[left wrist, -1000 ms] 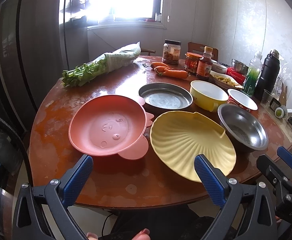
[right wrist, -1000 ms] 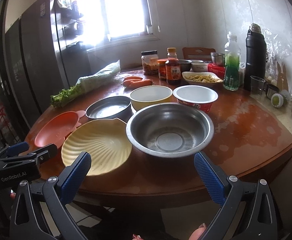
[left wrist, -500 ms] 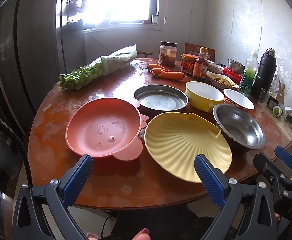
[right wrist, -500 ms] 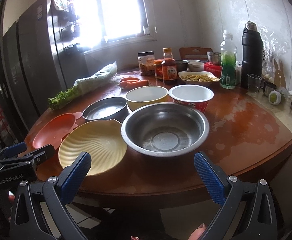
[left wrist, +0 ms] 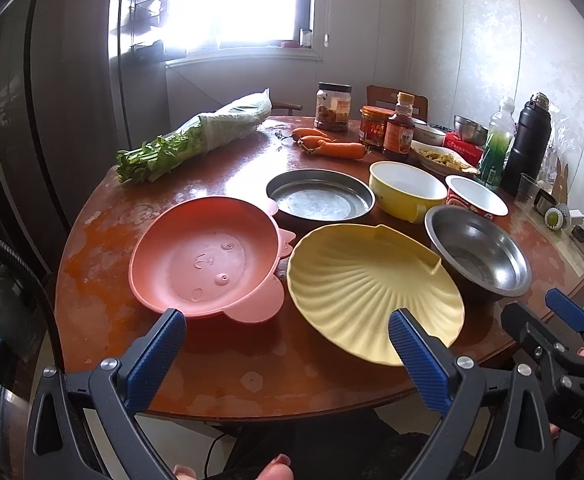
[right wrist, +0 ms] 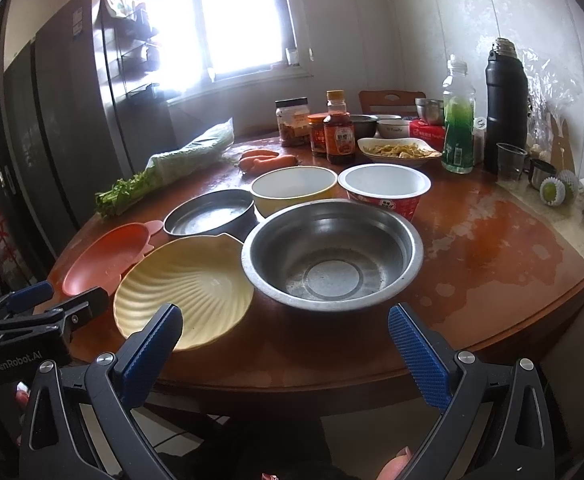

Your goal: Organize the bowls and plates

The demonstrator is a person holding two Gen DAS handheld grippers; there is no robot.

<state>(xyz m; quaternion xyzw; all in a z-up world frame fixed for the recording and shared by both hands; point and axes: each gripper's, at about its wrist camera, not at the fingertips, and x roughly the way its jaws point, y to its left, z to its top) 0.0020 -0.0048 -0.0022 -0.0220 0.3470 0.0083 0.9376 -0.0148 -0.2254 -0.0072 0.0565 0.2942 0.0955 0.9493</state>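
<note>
A pink plate with ears (left wrist: pixel 205 258) (right wrist: pixel 107 258) and a yellow shell-shaped plate (left wrist: pixel 368 288) (right wrist: pixel 185 290) lie near the front edge of the round wooden table (left wrist: pixel 227 376). Behind them sit a shallow metal pan (left wrist: pixel 320 200) (right wrist: pixel 209 212), a yellow bowl (left wrist: pixel 408 192) (right wrist: pixel 294 190), a red-and-white paper bowl (left wrist: pixel 476 200) (right wrist: pixel 384 190) and a steel bowl (left wrist: pixel 478 254) (right wrist: pixel 332 254). My left gripper (left wrist: pixel 285 340) hangs open before the two plates. My right gripper (right wrist: pixel 285 338) stands open in front of the steel bowl. Both hold nothing.
Bagged greens (left wrist: pixel 195 140), carrots (left wrist: pixel 332 146), jars and a sauce bottle (left wrist: pixel 400 128), a dish of food (right wrist: pixel 398 152), a green drink bottle (right wrist: pixel 458 124), a black flask (right wrist: pixel 506 104) and a plastic cup (right wrist: pixel 510 160) crowd the back. A tall dark fridge (right wrist: pixel 71 120) stands left.
Both grippers have drawn back slightly and lifted, so the table sits a little farther off in each view. The dishes have not moved.
</note>
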